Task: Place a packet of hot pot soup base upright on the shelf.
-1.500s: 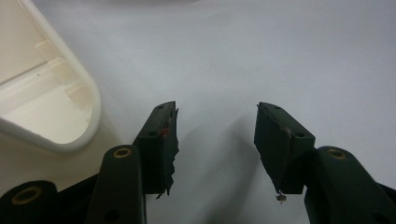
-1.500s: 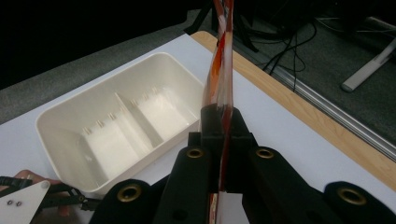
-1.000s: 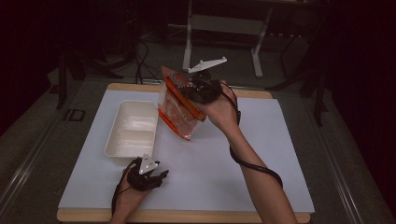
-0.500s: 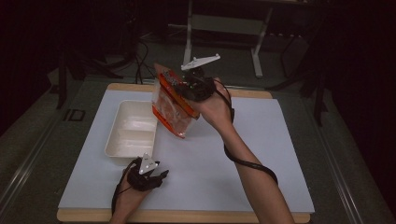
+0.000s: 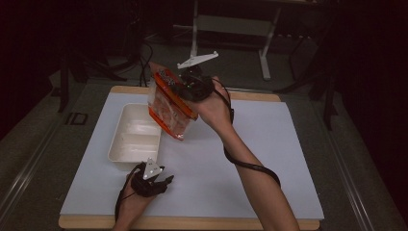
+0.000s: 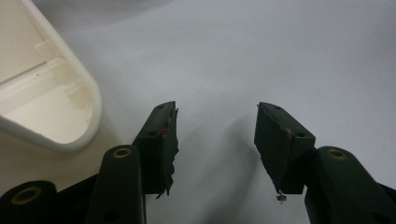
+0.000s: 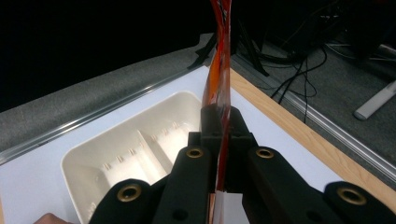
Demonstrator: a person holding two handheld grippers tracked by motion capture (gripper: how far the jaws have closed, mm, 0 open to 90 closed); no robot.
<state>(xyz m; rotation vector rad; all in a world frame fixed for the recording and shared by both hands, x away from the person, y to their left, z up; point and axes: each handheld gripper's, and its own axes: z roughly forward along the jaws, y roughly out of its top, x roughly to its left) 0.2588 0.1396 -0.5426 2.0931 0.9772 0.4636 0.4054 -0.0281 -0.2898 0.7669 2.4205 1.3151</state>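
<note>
My right gripper is shut on an orange-and-clear snack bag, which it holds tilted in the air above the right edge of the white tray. In the right gripper view the bag's edge runs up from between the closed jaws, with the tray below and to the left. My left gripper rests low on the white mat near the front edge, just in front of the tray. Its jaws stand open over bare mat with nothing between them, and the tray's corner lies to their left.
The tray is divided into compartments and looks empty. A white mat covers the wooden table. Past the table's far edge are dark floor, cables and a metal stand.
The right gripper has carried the bag a little to the left, toward the tray. The left gripper has stayed where it was.
</note>
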